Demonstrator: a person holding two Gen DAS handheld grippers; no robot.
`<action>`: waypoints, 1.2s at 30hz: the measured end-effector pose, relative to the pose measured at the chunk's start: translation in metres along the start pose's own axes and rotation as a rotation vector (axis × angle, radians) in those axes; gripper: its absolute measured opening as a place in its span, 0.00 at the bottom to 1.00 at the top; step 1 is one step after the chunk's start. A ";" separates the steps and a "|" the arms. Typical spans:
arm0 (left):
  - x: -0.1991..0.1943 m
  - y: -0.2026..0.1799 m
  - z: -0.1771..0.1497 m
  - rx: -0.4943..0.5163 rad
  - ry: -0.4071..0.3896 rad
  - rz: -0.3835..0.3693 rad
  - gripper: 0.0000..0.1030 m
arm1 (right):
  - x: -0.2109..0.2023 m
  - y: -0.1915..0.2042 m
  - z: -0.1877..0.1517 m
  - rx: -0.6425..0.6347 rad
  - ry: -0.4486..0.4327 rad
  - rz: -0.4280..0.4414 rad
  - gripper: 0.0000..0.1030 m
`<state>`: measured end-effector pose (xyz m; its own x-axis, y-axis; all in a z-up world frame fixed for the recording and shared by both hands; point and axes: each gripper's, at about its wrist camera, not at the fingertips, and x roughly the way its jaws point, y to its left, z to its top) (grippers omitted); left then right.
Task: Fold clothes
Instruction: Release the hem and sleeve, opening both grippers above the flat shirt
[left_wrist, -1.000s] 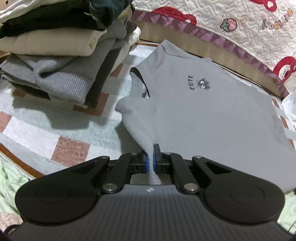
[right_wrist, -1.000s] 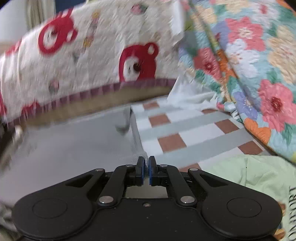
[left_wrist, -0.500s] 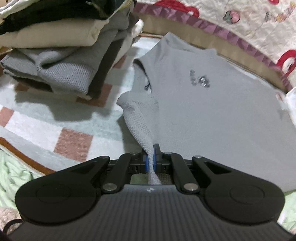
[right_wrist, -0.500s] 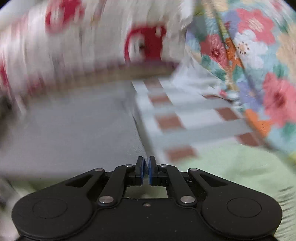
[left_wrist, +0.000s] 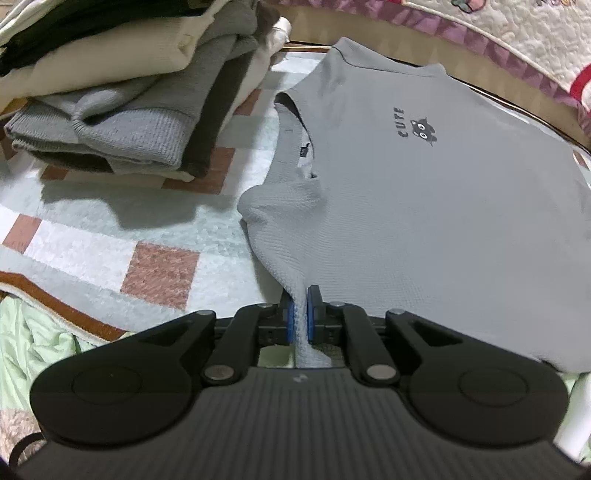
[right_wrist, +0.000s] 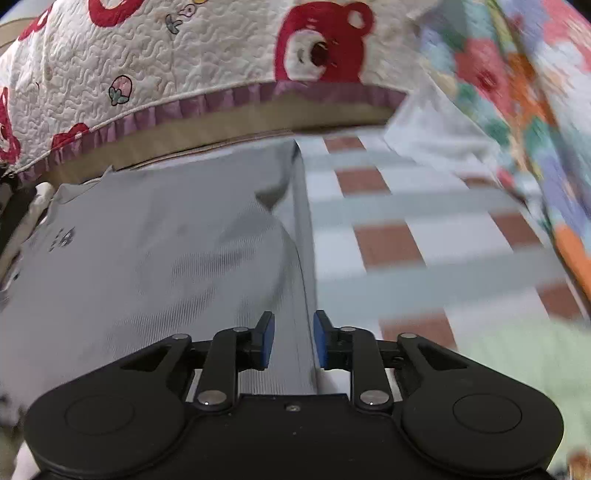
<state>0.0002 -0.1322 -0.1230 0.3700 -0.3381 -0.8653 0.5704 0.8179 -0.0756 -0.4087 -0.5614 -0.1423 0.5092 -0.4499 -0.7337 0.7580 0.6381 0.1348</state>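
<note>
A grey T-shirt (left_wrist: 424, 192) with a small "CUTE" cat print lies spread on the checked blanket (left_wrist: 110, 243). My left gripper (left_wrist: 300, 319) is shut on a pinched fold of the shirt near its shoulder, and the cloth rises into the blue pads. In the right wrist view the same grey T-shirt (right_wrist: 155, 266) lies flat, its hem edge running between the fingers. There my right gripper (right_wrist: 294, 339) stands open over that edge, pads apart and holding nothing.
A tall stack of folded clothes (left_wrist: 122, 92) stands at the far left, close to the shirt's collar. A bear-print quilt (right_wrist: 184, 62) borders the back, a floral quilt (right_wrist: 524, 110) the right. Pale green fabric (left_wrist: 33, 350) lies at the near edge.
My right gripper has opened and let go of the shirt's hem edge. The left gripper stays shut on its fold and has shifted slightly.
</note>
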 end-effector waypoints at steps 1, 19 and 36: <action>0.002 0.001 0.000 -0.006 0.006 0.007 0.10 | 0.014 0.005 0.011 -0.007 0.000 0.005 0.27; -0.004 0.022 -0.011 -0.159 -0.073 0.105 0.23 | 0.167 0.037 0.083 -0.039 0.027 0.022 0.46; 0.015 0.013 -0.012 -0.154 -0.022 0.201 0.25 | 0.157 -0.011 0.082 0.107 -0.040 0.067 0.25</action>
<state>0.0046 -0.1211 -0.1429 0.4818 -0.1701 -0.8596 0.3655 0.9306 0.0207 -0.3038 -0.6906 -0.2045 0.5745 -0.4341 -0.6939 0.7596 0.5985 0.2545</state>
